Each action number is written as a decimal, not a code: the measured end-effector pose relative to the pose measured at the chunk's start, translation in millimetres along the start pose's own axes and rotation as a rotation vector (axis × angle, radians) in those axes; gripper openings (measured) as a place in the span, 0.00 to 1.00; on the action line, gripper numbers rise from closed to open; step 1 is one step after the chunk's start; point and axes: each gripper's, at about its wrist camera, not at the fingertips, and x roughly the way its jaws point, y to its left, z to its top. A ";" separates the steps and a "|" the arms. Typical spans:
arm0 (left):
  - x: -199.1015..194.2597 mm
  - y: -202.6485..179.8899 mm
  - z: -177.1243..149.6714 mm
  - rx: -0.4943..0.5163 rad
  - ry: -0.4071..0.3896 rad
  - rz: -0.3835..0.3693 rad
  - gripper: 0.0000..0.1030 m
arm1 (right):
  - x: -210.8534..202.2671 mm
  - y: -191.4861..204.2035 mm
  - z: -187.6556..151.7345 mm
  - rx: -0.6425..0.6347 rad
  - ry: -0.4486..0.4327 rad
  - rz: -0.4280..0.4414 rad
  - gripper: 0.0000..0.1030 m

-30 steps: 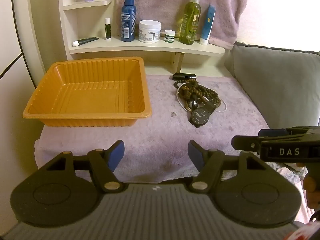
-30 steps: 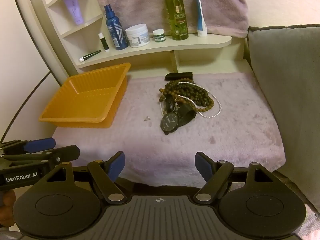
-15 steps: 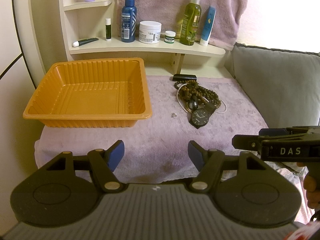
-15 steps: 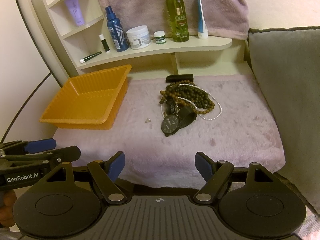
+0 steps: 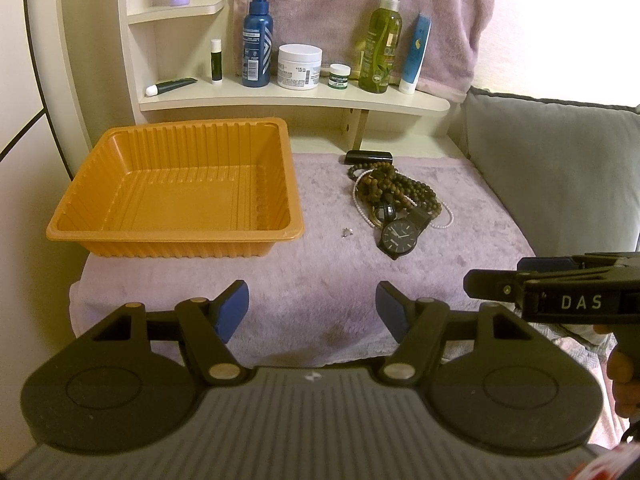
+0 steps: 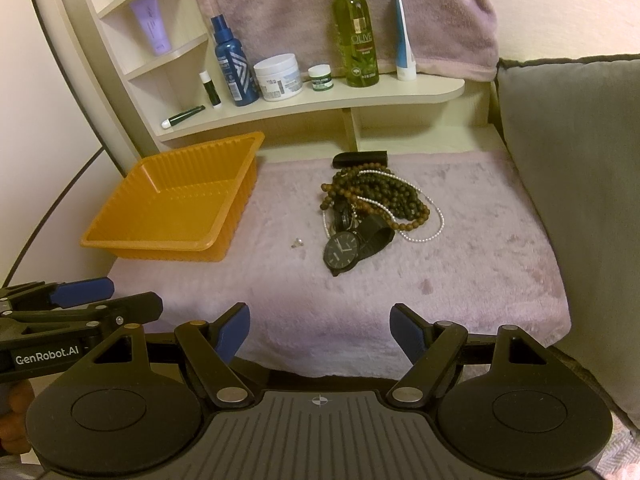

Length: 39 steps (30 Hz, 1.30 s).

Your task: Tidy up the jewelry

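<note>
A pile of jewelry lies on the purple cloth: brown bead strands [image 6: 376,194], a white pearl string [image 6: 430,228] and a black watch [image 6: 342,254]. The same watch [image 5: 399,236] and beads [image 5: 396,190] show in the left wrist view. A tiny silver earring [image 6: 296,243] lies alone left of the watch. An empty orange tray [image 5: 120,236] stands at the left, also in the right wrist view [image 6: 152,242]. My left gripper [image 5: 311,312] and right gripper [image 6: 320,328] are both open and empty, near the cloth's front edge, well short of the jewelry.
A black case [image 6: 360,158] lies behind the beads. A shelf [image 6: 400,94] above holds bottles, jars and tubes. A grey cushion [image 6: 580,184] borders the right side. A towel [image 6: 440,12] hangs behind.
Both grippers have crept slightly, so the scene shifts a little in each view. Nothing on the cloth has moved and both grippers stay open.
</note>
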 end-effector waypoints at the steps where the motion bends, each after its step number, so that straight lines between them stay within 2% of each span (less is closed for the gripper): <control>1: 0.1 0.0 0.1 0.000 0.000 0.000 0.66 | 0.0 -0.4 -1.3 0.000 -0.001 0.001 0.75; 13: 0.2 0.1 0.0 -0.001 0.000 0.000 0.66 | 0.7 -1.4 -5.2 0.000 -0.002 0.001 0.75; 14: -2.1 -0.5 9.5 -0.002 0.000 0.000 0.66 | 0.7 -1.4 -5.2 0.000 -0.003 0.001 0.75; 18: 0.0 -1.6 12.8 -0.003 0.002 0.000 0.66 | 0.8 -1.4 -5.1 0.000 -0.003 0.001 0.75; 39: 1.9 2.2 1.5 -0.011 0.003 0.000 0.66 | 1.2 1.0 -0.5 0.002 0.000 0.002 0.75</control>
